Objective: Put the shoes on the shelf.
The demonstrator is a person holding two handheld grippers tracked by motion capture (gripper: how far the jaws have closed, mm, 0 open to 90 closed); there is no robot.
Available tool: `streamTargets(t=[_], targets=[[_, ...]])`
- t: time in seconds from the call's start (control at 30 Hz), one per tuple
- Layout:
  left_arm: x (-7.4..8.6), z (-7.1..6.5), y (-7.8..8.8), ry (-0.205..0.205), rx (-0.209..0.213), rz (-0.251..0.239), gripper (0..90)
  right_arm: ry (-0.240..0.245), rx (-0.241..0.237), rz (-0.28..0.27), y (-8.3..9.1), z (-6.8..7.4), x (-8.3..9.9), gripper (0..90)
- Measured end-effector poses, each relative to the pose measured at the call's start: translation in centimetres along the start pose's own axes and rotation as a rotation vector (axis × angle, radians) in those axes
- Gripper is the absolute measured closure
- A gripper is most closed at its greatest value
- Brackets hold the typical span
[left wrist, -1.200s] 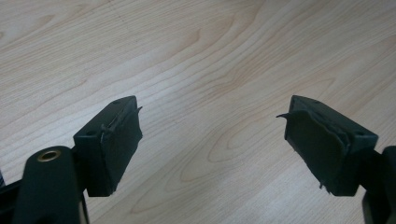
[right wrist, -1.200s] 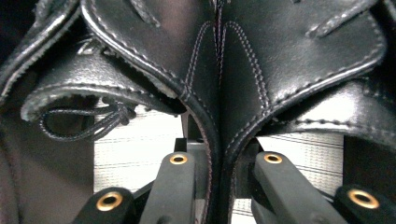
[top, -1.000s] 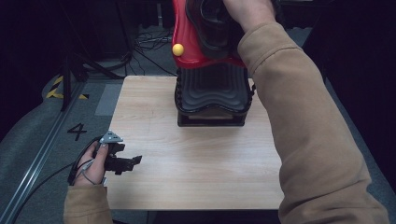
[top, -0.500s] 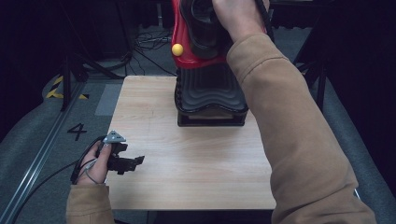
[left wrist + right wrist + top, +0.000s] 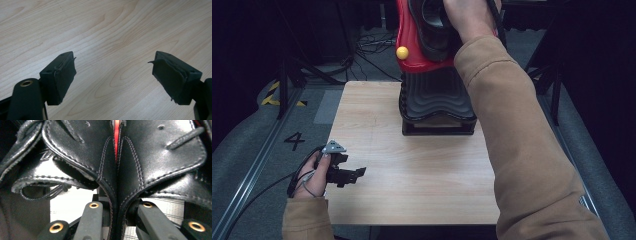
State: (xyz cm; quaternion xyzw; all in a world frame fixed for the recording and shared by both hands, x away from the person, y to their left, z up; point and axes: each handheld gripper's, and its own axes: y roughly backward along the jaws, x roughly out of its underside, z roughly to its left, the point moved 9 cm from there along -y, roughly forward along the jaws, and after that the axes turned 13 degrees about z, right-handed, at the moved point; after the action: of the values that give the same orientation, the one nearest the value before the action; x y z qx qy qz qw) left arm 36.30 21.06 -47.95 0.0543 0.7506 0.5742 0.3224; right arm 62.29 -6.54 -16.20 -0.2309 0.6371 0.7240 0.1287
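Our right hand (image 5: pixel 469 17) has slid left along the top of the red stand (image 5: pixel 412 47), from its right edge to over the black shoe (image 5: pixel 429 25), and our right sleeve (image 5: pixel 517 135) has swung left with it, now covering more of the stand's black base (image 5: pixel 434 102). Our right gripper's (image 5: pixel 117 207) jaws have just been opening slightly, with the shoe's heel seam (image 5: pixel 117 177) between them.

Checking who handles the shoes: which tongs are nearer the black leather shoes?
Right. The right tongs clamp the black leather shoes at the heels; the left tongs rest open at the table's near-left edge.
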Motion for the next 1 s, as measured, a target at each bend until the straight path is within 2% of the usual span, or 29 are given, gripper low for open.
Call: streamTargets(t=[0.17,0.4,0.5,0.63,0.77,0.9,1.0], targets=[[-0.1,-0.1,0.0,-0.002,0.002,-0.002,19.2,0.008,0.002,-0.003,-0.4,0.6,0.1,78.8],[-0.2,-0.2,0.0,-0.007,-0.003,-0.002,19.2,0.021,-0.002,0.028,-0.1,0.2,0.6,74.4],[-0.2,-0.4,0.0,-0.008,0.005,0.004,19.2,0.014,-0.044,0.023,0.0,0.1,0.7,67.0],[-0.3,-0.4,0.0,-0.008,-0.003,-0.001,19.2,0.027,-0.051,0.014,-0.1,-0.1,0.8,57.0],[-0.3,-0.5,0.0,-0.012,-0.004,0.006,19.2,0.031,-0.061,0.01,0.2,-0.2,1.0,53.6],[-0.3,-0.6,-0.2,-0.017,0.0,0.01,19.2,0.044,-0.074,0.003,0.9,-0.3,1.4,51.3],[-0.3,-0.6,-0.3,-0.017,-0.001,0.011,19.2,0.081,-0.094,-0.007,2.1,-0.4,1.9,48.7]])
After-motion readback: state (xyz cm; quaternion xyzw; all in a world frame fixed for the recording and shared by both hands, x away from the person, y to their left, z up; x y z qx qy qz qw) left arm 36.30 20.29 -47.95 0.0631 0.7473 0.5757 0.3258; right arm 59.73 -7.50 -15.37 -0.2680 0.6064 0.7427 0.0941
